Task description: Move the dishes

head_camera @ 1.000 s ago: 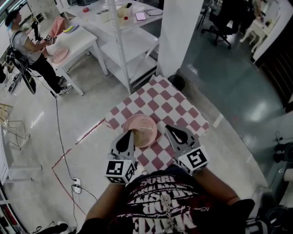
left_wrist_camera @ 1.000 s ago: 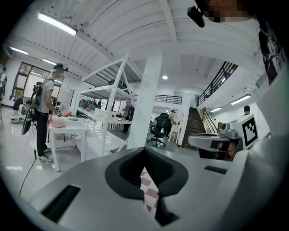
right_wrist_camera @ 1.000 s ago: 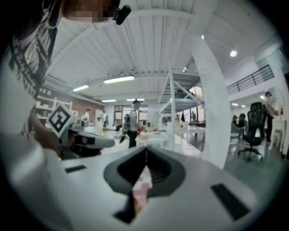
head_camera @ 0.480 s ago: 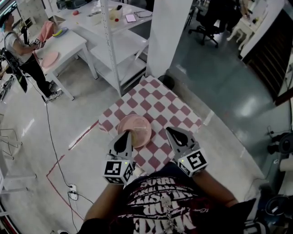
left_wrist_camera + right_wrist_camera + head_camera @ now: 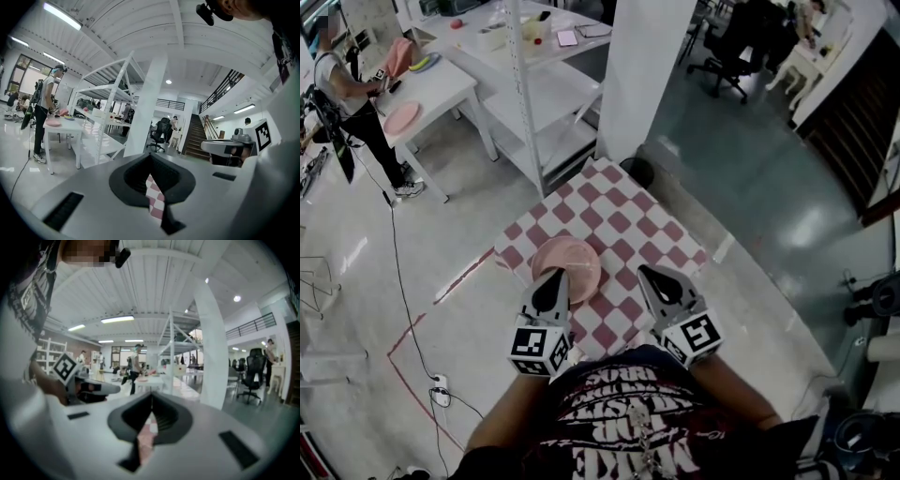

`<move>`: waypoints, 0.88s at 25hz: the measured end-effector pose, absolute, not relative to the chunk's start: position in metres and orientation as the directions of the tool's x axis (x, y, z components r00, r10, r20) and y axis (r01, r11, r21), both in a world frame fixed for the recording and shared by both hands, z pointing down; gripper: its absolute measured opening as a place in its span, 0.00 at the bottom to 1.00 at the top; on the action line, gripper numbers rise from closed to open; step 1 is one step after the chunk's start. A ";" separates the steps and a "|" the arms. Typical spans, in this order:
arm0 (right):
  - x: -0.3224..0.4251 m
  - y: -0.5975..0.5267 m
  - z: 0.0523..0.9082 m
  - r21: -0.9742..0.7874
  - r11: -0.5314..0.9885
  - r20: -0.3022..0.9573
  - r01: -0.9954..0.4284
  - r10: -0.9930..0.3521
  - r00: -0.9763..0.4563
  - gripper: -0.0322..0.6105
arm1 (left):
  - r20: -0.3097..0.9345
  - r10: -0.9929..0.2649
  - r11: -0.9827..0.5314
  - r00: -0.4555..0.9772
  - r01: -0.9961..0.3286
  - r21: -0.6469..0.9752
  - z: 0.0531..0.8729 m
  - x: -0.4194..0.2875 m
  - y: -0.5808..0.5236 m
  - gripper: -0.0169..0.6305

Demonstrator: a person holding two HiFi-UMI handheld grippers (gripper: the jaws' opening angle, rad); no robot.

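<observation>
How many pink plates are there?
2. One pink plate lies on the checkered table, by the left claw. The other pink plate lies on the far white table beside a person. A pink thing near them is too small to tell, so more may be hidden.

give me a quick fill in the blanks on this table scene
The plate on the table is ___ in colour.
The table top shows a ___ pattern of red and white squares.
The left gripper and the right gripper both have their jaws ___.
The plate lies nearer the ___ gripper.
Missing words: pink; checkered; shut; left.
</observation>
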State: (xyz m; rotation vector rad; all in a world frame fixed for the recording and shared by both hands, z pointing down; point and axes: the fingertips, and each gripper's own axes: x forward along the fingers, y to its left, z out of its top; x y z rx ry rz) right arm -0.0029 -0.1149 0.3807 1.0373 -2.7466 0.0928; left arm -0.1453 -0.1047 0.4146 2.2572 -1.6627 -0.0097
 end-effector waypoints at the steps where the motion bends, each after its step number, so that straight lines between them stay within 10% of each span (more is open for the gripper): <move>1: 0.002 -0.116 0.381 0.011 0.754 0.210 -0.657 -0.644 -0.736 0.11 | 0.196 -0.929 -0.256 0.313 -0.928 0.269 0.415 -0.141 -0.105 0.07; 22: 0.065 -0.156 0.425 -0.140 0.883 0.223 -0.447 -0.412 -0.884 0.11 | 0.367 -0.930 0.064 0.018 -0.976 0.209 0.451 -0.081 -0.088 0.07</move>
